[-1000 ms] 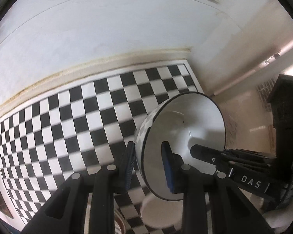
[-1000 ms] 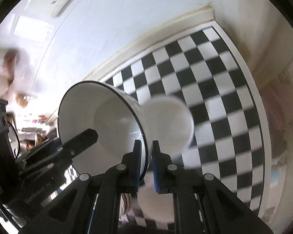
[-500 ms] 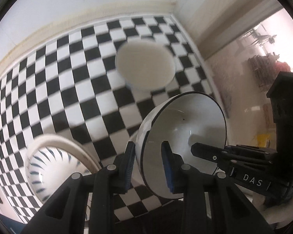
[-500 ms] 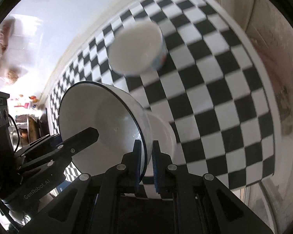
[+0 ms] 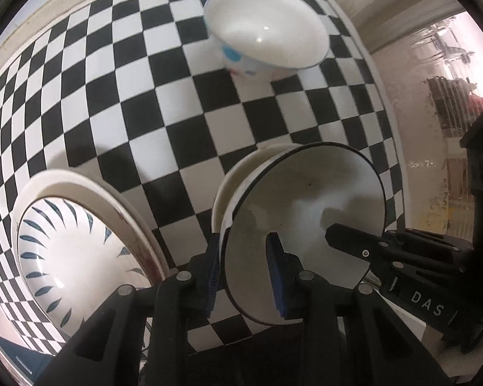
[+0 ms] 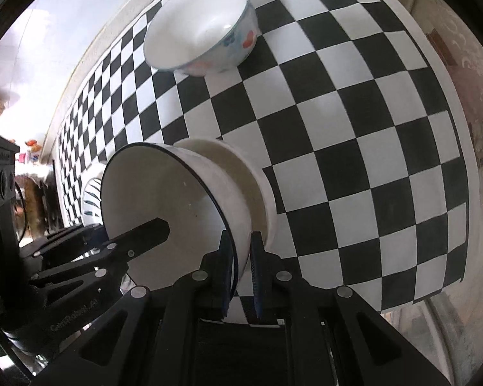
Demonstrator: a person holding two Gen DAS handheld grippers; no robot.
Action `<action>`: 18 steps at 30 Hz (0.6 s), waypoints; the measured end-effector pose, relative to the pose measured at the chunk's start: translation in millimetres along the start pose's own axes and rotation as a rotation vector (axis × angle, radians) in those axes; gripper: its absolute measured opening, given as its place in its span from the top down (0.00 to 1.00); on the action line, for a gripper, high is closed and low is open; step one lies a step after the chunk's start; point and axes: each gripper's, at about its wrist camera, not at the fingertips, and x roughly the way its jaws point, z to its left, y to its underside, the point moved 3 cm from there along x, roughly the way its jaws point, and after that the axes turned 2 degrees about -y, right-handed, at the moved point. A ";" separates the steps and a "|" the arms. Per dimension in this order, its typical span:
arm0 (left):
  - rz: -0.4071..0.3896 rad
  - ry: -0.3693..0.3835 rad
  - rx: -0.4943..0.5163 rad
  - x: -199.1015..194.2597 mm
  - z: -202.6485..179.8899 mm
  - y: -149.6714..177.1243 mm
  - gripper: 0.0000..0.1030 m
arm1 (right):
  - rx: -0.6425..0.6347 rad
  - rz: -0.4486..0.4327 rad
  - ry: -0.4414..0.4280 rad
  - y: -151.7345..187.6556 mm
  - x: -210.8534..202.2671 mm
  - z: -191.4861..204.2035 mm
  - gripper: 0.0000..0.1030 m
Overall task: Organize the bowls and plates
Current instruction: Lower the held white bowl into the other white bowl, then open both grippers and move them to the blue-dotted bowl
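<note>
A white bowl with a dark rim point(image 5: 306, 222) point(image 6: 164, 212) is held by both grippers. My left gripper point(image 5: 244, 270) has its fingers on either side of the bowl's left rim. My right gripper point(image 6: 241, 267) is shut on its right rim. The bowl sits tilted over a cream bowl point(image 5: 251, 164) point(image 6: 241, 167) that stands on the checkered table. A white bowl with blue and red flowers point(image 5: 267, 32) point(image 6: 203, 25) stands farther back. A plate with blue leaf marks point(image 5: 71, 241) lies at the left on a cream plate point(image 5: 87, 189).
The black and white checkered cloth point(image 5: 138, 103) point(image 6: 354, 128) covers the table up to a pale wall. The table's right edge point(image 6: 467, 167) drops to a patterned floor. The near edge lies just below the grippers.
Both grippers have tipped down and lowered the dark-rimmed bowl from in front of the wall onto the cream bowl. The flowered bowl and the blue-leaf plate have come into view.
</note>
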 end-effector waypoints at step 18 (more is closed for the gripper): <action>0.021 -0.019 -0.018 2.0 4.6 4.9 0.76 | -0.014 0.070 0.082 -12.1 1.2 12.9 0.83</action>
